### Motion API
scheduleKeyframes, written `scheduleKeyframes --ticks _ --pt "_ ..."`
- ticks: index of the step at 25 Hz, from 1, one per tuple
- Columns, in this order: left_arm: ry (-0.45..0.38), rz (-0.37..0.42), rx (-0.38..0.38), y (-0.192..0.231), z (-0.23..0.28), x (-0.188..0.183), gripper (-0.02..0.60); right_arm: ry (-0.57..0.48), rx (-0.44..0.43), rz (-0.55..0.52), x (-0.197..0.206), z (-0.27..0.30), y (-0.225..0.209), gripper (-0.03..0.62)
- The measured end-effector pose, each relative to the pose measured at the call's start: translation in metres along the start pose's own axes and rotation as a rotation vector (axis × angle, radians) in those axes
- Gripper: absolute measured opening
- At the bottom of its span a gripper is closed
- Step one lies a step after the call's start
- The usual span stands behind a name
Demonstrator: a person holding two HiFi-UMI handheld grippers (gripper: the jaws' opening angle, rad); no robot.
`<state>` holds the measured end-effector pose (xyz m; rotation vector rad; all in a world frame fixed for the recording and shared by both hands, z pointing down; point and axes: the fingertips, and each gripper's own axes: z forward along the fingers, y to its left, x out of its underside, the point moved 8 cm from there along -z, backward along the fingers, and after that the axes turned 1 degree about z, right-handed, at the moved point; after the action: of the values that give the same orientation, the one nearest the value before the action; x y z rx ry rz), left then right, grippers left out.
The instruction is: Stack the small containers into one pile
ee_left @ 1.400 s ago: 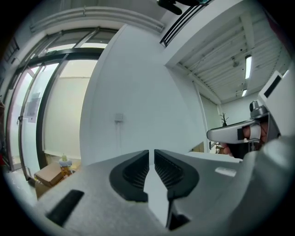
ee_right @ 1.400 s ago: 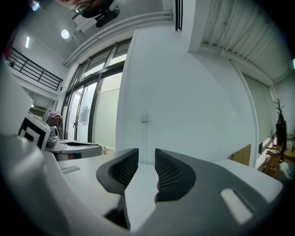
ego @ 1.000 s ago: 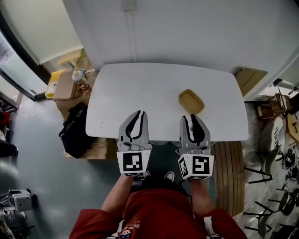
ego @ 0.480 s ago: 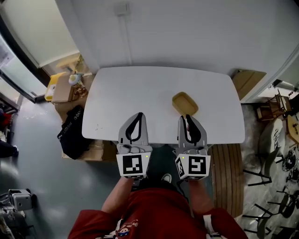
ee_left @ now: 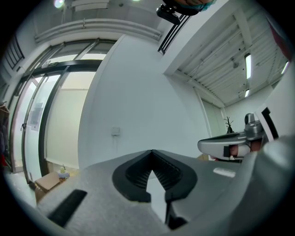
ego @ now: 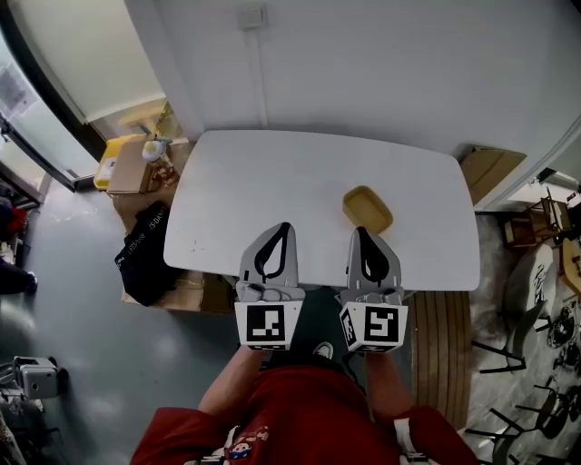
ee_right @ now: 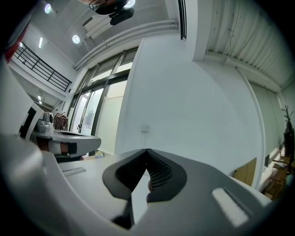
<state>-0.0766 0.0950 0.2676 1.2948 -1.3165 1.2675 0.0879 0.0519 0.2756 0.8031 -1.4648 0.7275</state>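
Observation:
A single tan container [ego: 367, 209] sits on the white table [ego: 272, 182], right of the middle. Whether it is one container or a nested pile, I cannot tell. My left gripper [ego: 285, 227] hovers over the table's near edge, shut and empty. My right gripper [ego: 360, 232] is beside it, just short of the container and apart from it, also shut with nothing between the jaws. In the left gripper view the left gripper [ee_left: 152, 151] points at the white wall. The right gripper [ee_right: 146, 150] does the same in its own view, and the container is hidden in both.
Cardboard boxes [ego: 136, 168] and a black bag [ego: 145, 254] lie on the floor left of the table. A wooden slatted panel [ego: 440, 345] and chairs [ego: 536, 227] stand to the right. A wall socket [ego: 251, 16] sits above the table's far edge.
Both grippers' jaws have closed: the right from wide open, the left from a small gap. Both stay at the table's near edge, with nothing picked up.

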Motion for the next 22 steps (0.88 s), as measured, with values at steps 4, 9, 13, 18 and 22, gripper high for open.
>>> scheduleKeyframes --ticks 4,9,13,18,22 --pt "0.02 -0.006 -0.004 0.004 0.005 0.003 0.0 0.009 -0.011 -0.01 0.0 0.008 0.001 0.0" --pt "0.003 -0.014 -0.01 0.006 0.011 0.005 0.0 0.015 -0.018 -0.024 0.0 0.015 0.001 0.0" --pt "-0.02 -0.007 -0.014 0.009 0.014 0.003 0.0 0.012 -0.019 -0.031 0.0 0.02 0.001 0.0" --pt "-0.026 -0.014 -0.02 0.008 0.016 0.001 0.0 0.017 -0.017 -0.033 0.0 0.023 -0.003 0.0" --pt "-0.031 -0.027 -0.027 0.007 0.018 0.0 0.0 0.012 -0.018 -0.032 -0.001 0.026 -0.005 0.0"
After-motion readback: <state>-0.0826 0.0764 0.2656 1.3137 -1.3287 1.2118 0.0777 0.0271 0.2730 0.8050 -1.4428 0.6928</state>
